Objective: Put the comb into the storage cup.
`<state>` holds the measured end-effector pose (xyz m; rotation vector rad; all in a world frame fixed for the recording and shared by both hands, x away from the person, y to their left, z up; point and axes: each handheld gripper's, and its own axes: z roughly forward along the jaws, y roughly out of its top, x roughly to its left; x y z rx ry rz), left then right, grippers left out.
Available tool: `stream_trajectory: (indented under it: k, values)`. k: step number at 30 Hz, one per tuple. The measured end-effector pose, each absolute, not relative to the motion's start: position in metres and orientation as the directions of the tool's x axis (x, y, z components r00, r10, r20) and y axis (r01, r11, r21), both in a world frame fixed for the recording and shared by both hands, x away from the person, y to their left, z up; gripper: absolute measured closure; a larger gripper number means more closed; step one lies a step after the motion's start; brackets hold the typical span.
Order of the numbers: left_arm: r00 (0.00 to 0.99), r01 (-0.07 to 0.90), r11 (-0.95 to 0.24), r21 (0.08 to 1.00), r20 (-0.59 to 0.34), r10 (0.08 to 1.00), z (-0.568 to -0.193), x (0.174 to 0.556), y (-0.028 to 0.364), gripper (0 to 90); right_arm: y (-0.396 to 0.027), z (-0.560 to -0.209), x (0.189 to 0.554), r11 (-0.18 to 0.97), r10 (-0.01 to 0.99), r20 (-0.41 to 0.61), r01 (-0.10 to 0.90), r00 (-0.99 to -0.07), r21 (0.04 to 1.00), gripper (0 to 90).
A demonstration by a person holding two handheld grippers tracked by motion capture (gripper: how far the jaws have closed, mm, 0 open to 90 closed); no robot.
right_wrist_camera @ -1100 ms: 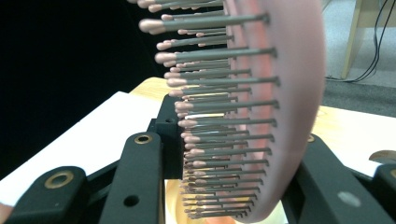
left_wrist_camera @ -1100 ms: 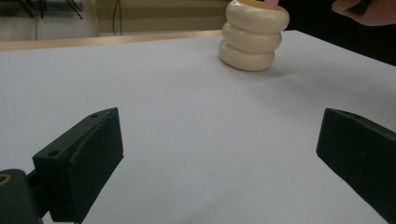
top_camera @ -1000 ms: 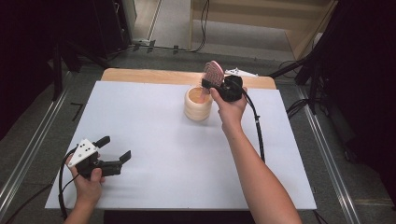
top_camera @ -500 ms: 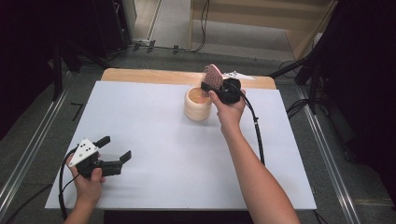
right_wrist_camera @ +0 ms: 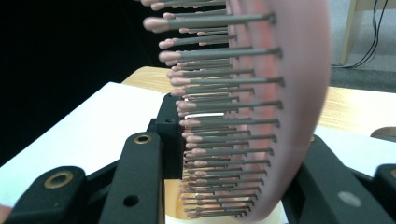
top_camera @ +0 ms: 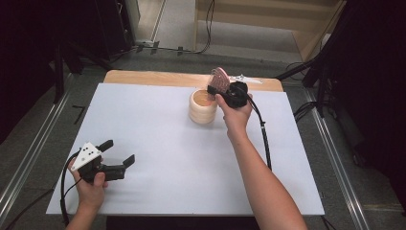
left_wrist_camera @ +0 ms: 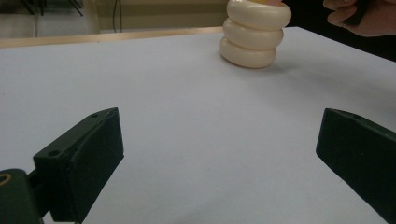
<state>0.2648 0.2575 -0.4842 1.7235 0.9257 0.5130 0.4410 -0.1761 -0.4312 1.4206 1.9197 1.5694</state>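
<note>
A pink hairbrush [top_camera: 220, 79] with rows of grey bristles stands upright at the back of the table, and my right gripper [top_camera: 214, 91] is shut on it. In the right gripper view the brush [right_wrist_camera: 285, 93] sits between the two black jaws, bristles toward the left jaw. Its lower end hangs over the mouth of a cream ribbed holder [top_camera: 202, 109]; I cannot tell whether it reaches inside. My left gripper [top_camera: 118, 151] rests at the front left of the table, open and holding nothing. From the left gripper view the holder [left_wrist_camera: 254, 37] stands far ahead.
A white sheet [top_camera: 158, 143] covers the table, with a wooden strip [top_camera: 153, 77] along its far edge. The right gripper's black cable [top_camera: 263, 139] trails across the sheet beside the forearm. Metal rails run down both sides of the table.
</note>
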Motion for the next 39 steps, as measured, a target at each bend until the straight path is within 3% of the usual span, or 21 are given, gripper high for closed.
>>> stream_trajectory:
  k: [13, 19, 27, 35, 37, 39]
  values:
    - [0.606, 0.333, -0.137, 0.933, -0.100, 0.789, -0.484, 0.265, 0.257, 0.9, -0.192, -0.437, 0.442, -0.121, 0.811, 0.389, 0.525, -0.437, 0.842, 55.5]
    - [0.606, 0.333, -0.138, 0.933, -0.100, 0.789, -0.484, 0.265, 0.257, 0.9, -0.196, -0.441, 0.440, -0.110, 0.810, 0.387, 0.535, -0.440, 0.838, 40.5]
    - [0.607, 0.333, -0.139, 0.932, -0.100, 0.788, -0.484, 0.265, 0.257, 0.9, -0.201, -0.442, 0.432, -0.055, 0.812, 0.340, 0.517, -0.475, 0.854, 12.9]
    - [0.606, 0.334, -0.140, 0.932, -0.099, 0.789, -0.484, 0.265, 0.257, 0.9, -0.199, -0.441, 0.418, 0.033, 0.818, 0.255, 0.484, -0.515, 0.874, 7.3]
    - [0.606, 0.334, -0.140, 0.932, -0.099, 0.789, -0.484, 0.265, 0.257, 0.9, -0.200, -0.442, 0.415, 0.034, 0.813, 0.257, 0.483, -0.522, 0.875, 0.0]
    - [0.607, 0.333, -0.139, 0.933, -0.099, 0.789, -0.484, 0.265, 0.257, 0.9, -0.201, -0.443, 0.411, 0.038, 0.804, 0.259, 0.481, -0.536, 0.876, 0.0]
